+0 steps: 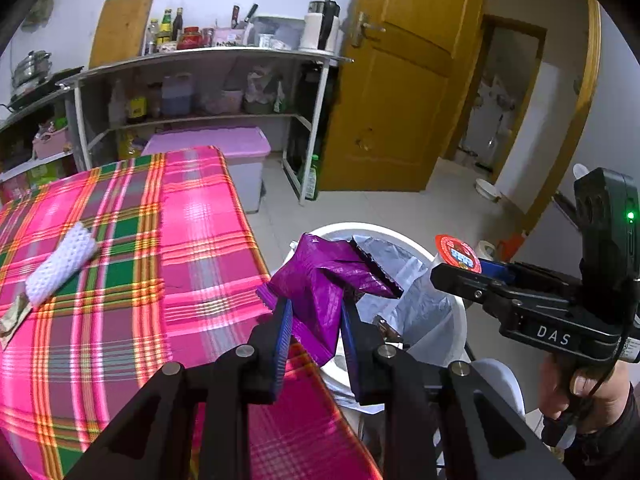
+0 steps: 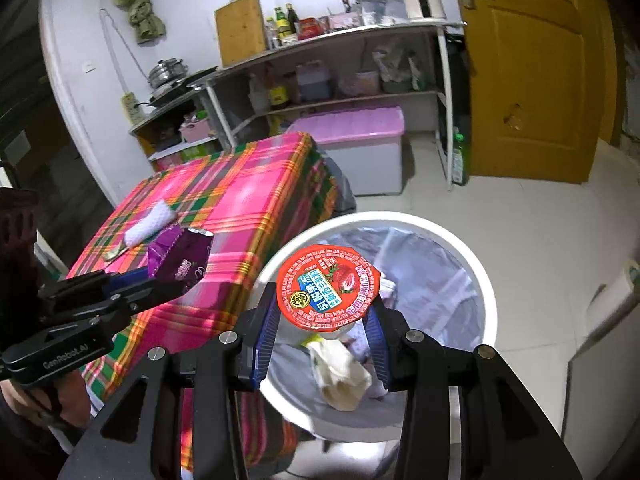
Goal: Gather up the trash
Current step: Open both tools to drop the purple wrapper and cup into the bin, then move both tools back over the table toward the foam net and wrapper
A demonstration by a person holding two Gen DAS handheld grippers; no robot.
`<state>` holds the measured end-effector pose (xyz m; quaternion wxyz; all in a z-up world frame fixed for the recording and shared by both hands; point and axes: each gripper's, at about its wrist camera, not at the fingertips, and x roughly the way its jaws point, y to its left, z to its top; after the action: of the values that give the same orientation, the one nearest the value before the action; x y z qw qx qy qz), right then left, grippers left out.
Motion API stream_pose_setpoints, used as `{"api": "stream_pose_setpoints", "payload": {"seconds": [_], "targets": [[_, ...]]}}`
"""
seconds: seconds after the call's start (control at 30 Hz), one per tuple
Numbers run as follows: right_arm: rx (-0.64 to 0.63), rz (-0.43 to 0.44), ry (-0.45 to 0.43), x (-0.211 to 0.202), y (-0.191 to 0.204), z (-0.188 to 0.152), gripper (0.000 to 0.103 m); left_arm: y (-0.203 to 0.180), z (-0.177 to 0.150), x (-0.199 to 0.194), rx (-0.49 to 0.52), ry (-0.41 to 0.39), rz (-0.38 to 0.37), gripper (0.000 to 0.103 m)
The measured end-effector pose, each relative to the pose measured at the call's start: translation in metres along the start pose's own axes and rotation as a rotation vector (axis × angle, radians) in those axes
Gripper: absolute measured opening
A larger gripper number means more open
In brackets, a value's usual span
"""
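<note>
- While both loads hang by the bin (image 2: 486, 304), the left gripper (image 1: 316, 312) is clenched on a purple wrapper (image 1: 320, 280) at the bin's near-left rim, and the right gripper (image 2: 326, 320) grasps a cup (image 2: 328, 286) over the opening.
- Risk: released now, the wrapper could catch the rim and drop to the floor, being light and only partly over the liner.
- The table (image 1: 192, 240) edge crowds the left side; a foam net (image 1: 60, 268) and a paper scrap (image 1: 12, 316) wait farther left.

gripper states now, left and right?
Left gripper: closed on the purple wrapper.
Right gripper: closed on the jelly cup, over the trash bin.
</note>
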<state>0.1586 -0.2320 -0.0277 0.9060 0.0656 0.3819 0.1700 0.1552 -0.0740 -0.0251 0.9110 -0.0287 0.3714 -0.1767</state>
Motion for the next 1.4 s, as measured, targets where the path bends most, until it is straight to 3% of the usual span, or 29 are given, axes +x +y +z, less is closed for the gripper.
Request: {"api": "stream_pose_setpoints", "payload": {"seconds": [0.57,0.73,0.87,1.4], "targets": [[0.076,-0.046,0.112,0.036,-0.048,-0.015,0.043,-0.02,0.004,0.075,0.039,0.147,-0.073,0.025],[0.073,-0.052,0.109,0.036,-0.05,-0.016,0.051,-0.025,0.005,0.084,0.04,0.163,-0.076,0.028],[0.067,-0.053,0.097,0.033,-0.048,-0.015,0.051,-0.024,0.004,0.083,0.032,0.16,-0.084,0.035],[0.033,-0.021,0.028,-0.003,-0.021,-0.009,0.051,-0.027,0.008,0.031,0.041,0.054,-0.038,0.035]]}}
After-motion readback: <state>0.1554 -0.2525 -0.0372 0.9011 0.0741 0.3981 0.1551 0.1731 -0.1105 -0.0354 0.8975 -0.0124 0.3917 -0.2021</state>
